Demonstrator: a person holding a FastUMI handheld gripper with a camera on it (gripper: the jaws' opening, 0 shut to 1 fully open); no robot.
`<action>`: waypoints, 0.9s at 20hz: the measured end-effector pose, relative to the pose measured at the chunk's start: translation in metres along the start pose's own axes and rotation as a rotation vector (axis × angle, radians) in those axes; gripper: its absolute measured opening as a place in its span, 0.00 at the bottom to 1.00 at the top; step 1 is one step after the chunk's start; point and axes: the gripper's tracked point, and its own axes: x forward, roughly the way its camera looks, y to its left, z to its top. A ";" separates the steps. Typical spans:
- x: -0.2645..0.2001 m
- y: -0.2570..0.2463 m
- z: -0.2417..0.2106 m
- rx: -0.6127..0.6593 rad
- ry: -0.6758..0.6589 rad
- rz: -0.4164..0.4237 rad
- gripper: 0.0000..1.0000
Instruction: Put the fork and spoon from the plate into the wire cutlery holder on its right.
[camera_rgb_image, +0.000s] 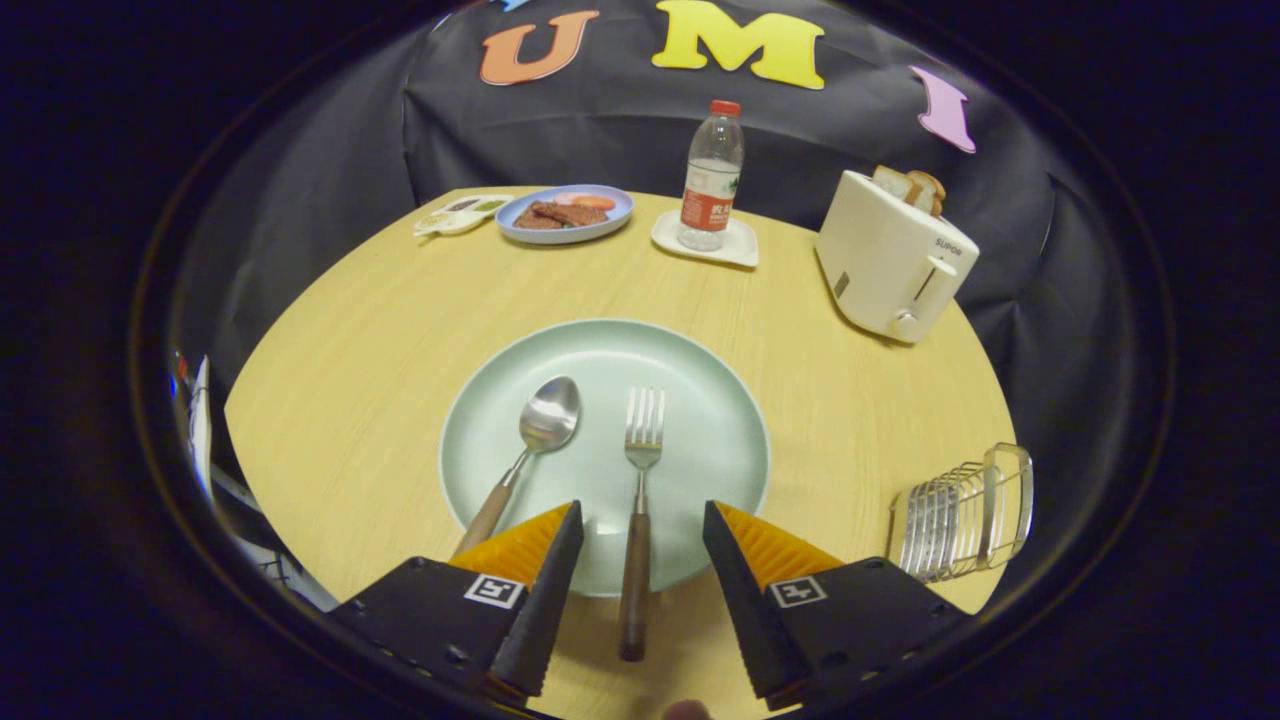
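Your gripper hangs low over the near rim of the plate, fingers apart, gripping nothing. Fork lies between them, handle toward you and overhanging the rim, tines at 12 o'clock. Spoon sits at the fork's 9 o'clock, handle running under your left finger. Holder stands on the surface at the plate's 3 o'clock, well apart. Far side: food plate at 11, bottle at 12, toaster at 2.
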 end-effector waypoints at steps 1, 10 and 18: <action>0.003 0.002 -0.003 0.010 0.020 0.007 0.64; 0.014 0.002 -0.010 0.073 0.098 0.047 0.13; -0.020 -0.011 0.017 0.114 0.113 0.067 0.01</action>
